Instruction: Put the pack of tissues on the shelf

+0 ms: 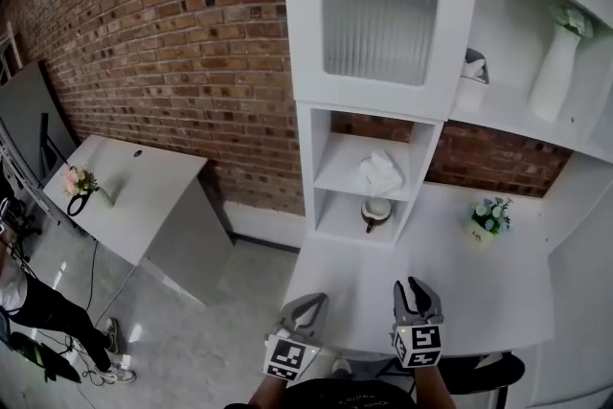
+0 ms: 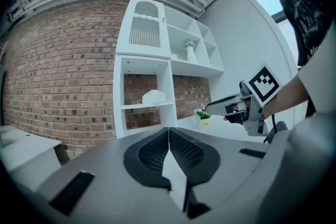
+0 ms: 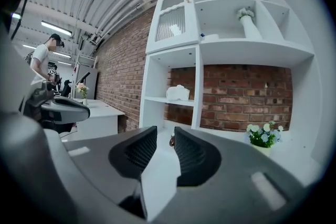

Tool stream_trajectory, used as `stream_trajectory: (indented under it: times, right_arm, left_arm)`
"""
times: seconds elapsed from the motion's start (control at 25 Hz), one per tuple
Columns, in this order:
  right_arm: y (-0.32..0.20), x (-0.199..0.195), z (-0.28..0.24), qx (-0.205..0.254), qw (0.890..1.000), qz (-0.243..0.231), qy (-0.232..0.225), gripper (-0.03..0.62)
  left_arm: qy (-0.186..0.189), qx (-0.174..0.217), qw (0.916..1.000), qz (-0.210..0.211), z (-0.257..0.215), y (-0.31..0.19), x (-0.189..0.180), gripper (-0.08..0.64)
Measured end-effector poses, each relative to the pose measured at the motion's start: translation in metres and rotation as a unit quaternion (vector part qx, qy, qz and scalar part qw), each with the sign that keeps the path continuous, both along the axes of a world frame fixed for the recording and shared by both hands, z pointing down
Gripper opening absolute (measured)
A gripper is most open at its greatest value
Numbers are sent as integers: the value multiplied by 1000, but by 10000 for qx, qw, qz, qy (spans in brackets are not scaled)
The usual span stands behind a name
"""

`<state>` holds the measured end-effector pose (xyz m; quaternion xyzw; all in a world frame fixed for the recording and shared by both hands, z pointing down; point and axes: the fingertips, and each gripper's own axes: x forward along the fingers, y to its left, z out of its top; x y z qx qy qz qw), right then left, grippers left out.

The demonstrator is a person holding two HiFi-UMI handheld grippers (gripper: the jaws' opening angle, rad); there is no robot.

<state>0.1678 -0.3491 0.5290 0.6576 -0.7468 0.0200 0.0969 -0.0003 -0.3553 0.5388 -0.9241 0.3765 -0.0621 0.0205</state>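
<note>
The pack of tissues lies in the upper open compartment of the shelf, against the brick back wall, clear of both grippers. A small rounded item, too small to identify, occupies the compartment below.

Left gripper: jaws together, pads meeting along one line, nothing between them. Right gripper: jaws a narrow gap apart, nothing between them; through the gap its own view shows only the white surface and the item in the lower compartment. Neither gripper carries a load.

Both grippers are held near the front edge of the surface, well apart from the shelf, pointing roughly level toward it. Judged from this layout, the placement step is complete: the pack rests on the shelf unsupported, so no grip is required.

The flower pot stands on the surface to the right of the shelf and the vase on a higher ledge; both lie outside the line from the grippers to the pack.
</note>
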Motion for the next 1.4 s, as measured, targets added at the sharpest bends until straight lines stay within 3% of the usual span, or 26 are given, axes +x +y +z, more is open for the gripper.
stream_trajectory:
  times: [0.44,1.4]
  right_arm:
    - [31,2,16,-124,9996,177,185,7]
    - [63,-3,25,-147,9995,258,134,5]
  left_arm:
    - [-36,-35,9997,249,5,18,10,11]
    - [-21,-120,9992,391,14,38,15,11]
